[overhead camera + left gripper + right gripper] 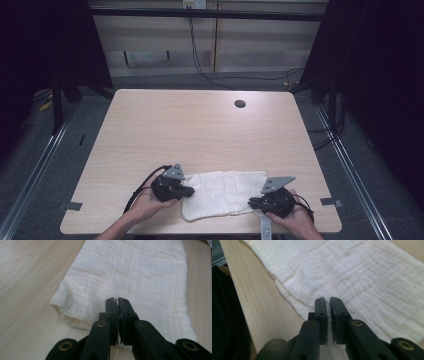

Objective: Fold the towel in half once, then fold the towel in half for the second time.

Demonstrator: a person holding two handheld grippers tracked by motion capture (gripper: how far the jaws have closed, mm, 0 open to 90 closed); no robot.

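Your white cloth (225,194) (crinkled gauze weave, folded flat) lies at the table's (200,130) near edge. Your left gripper (189,190) pinches its left end; your right gripper (251,202) pinches its right, jaws nearly pressed together.

Light wood-grain rectangular table (200,130) with a round dark cable hole (240,104) near its far edge, grey floor (60,165) around it, black cables (210,75) trailing down the beige back wall panel (260,45), metal floor rails (350,175) on both sides.
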